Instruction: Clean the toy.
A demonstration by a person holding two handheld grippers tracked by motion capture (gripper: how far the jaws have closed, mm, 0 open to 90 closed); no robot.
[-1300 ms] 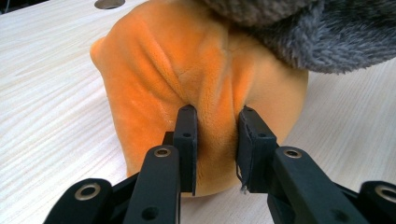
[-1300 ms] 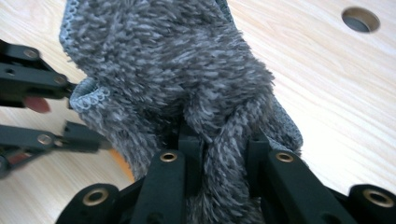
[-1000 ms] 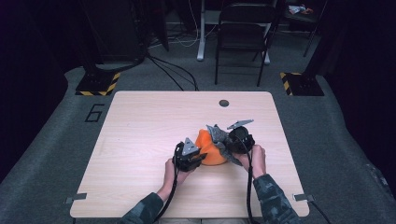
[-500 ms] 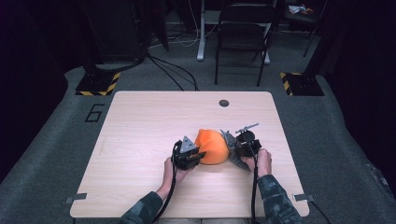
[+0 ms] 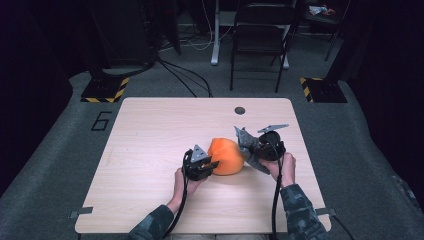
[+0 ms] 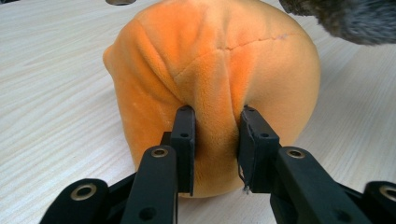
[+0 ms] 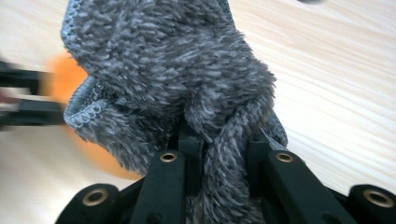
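Orange plush [image 6: 215, 88] pinched between left gripper [image 6: 215, 140] fingers — grey cloth [image 7: 173, 79] bunched in right gripper [image 7: 219, 149] fingers

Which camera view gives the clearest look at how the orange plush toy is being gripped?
The left gripper view: the left gripper pinches a fold of the orange plush toy, seams and pile sharp. The high view shows the toy whole but small, between both grippers on the table. The right gripper view shows an orange blur behind the grey cloth.
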